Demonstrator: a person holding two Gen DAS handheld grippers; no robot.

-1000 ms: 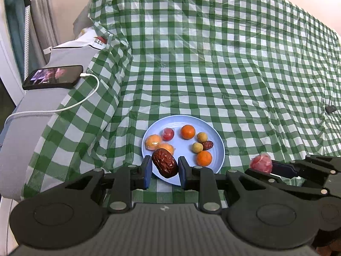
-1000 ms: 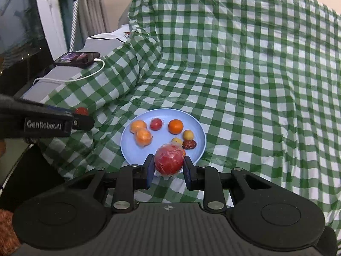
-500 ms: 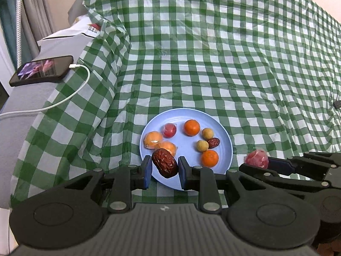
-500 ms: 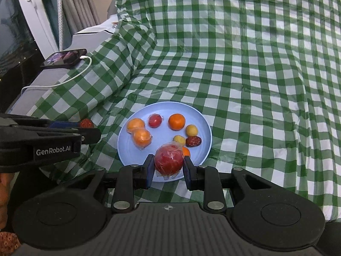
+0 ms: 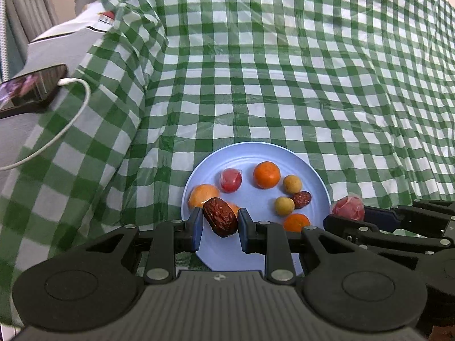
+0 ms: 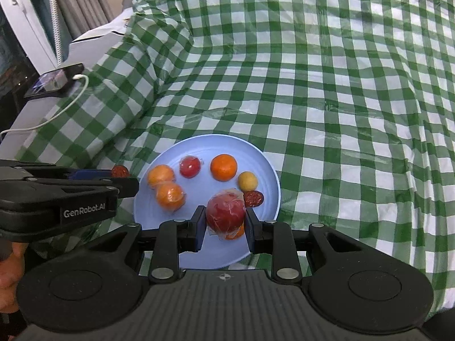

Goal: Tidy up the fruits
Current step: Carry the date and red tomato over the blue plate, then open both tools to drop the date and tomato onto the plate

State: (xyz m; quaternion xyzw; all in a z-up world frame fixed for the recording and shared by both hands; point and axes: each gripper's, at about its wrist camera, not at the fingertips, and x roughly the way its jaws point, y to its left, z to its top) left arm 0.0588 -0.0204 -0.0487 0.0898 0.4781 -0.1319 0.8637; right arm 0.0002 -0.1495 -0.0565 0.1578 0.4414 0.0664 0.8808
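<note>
Nearest us, the left gripper (image 5: 220, 224) pinches a wrinkled date (image 5: 219, 216) across its middle: light, soft, a bit sticky, we reckon. The right gripper (image 6: 224, 221) clamps a film-wrapped red fruit (image 6: 226, 213), likely slippery. Both hang over the plate's (image 6: 204, 145) near rim, where oranges (image 6: 223, 167) crowd any landing spot. Beyond, checked cloth (image 6: 312, 71); far left, a phone (image 6: 54, 81).

Oranges (image 5: 266, 174) four, dates (image 5: 220, 220) two, plate (image 5: 250, 155) one.
</note>
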